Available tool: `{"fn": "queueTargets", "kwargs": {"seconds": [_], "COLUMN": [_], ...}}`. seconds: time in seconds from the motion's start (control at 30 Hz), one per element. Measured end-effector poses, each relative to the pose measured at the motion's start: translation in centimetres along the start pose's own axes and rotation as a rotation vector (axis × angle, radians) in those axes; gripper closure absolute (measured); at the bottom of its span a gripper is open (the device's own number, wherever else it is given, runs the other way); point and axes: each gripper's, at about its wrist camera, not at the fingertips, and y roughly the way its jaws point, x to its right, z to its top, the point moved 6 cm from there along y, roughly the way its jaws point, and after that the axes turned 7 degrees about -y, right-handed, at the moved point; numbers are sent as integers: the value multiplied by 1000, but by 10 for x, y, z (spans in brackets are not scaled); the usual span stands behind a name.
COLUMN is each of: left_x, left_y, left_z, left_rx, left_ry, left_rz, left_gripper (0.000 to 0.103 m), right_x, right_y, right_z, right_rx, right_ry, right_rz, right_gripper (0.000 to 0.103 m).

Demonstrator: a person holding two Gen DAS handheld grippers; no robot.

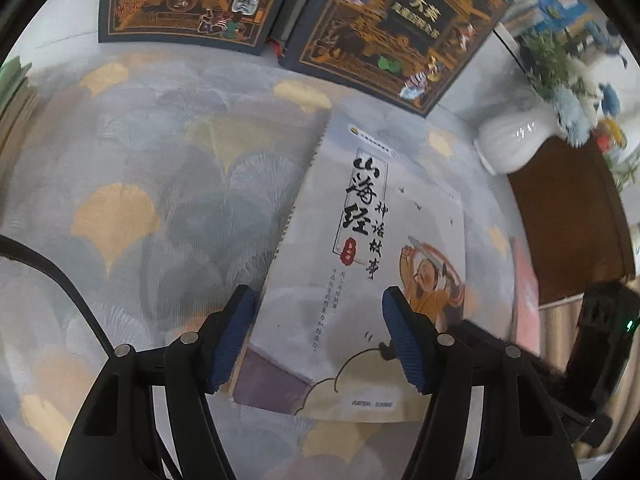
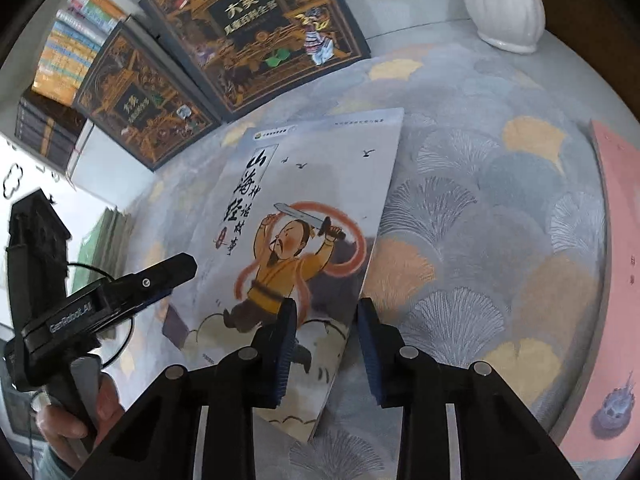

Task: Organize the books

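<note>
A pale illustrated paperback (image 1: 360,264) with black calligraphy and a swordsman lies flat on the patterned cloth; it also shows in the right wrist view (image 2: 304,216). My left gripper (image 1: 318,340) is open, its blue pads astride the book's near end. My right gripper (image 2: 326,344) is open over the book's near right edge, the left pad above the cover. Two dark ornate hardbacks (image 1: 384,20) (image 1: 184,0) lie side by side beyond it, also in the right wrist view (image 2: 256,28) (image 2: 144,104). The left gripper's body (image 2: 104,300) shows at the left there.
A white ribbed vase (image 1: 516,140) with flowers stands at the right; its base shows in the right wrist view (image 2: 508,4). A pink book (image 2: 616,300) lies at the far right. Stacked books (image 2: 76,48) sit at the back left. A dark wooden surface (image 1: 568,220) borders the cloth.
</note>
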Motion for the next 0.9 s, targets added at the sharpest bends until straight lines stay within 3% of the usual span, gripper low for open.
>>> {"fn": "queueTargets", "kwargs": {"seconds": [0.17, 0.4, 0.53, 0.7, 0.9], "left_x": [-6, -18, -21, -28, -31], "left_y": [-20, -51, -65, -73, -72], "left_z": [-39, -145, -187, -210, -208], "left_rx": [-35, -78, -109, -104, -67], "left_ry": [-51, -68, -75, -118, -171], "left_rz": [-52, -34, -45, -40, -89], "left_gripper": [40, 40, 40, 44, 51], "right_x": [0, -21, -32, -33, -38], "right_y": [-9, -25, -36, -46, -46], "right_z": [-18, -105, -144, -172, -180], "right_rx": [-57, -128, -152, -179, -160], "right_ry": [-24, -119, -192, -196, -179], "right_rz": [54, 43, 28, 31, 29], "right_gripper": [72, 70, 70, 70, 70]}}
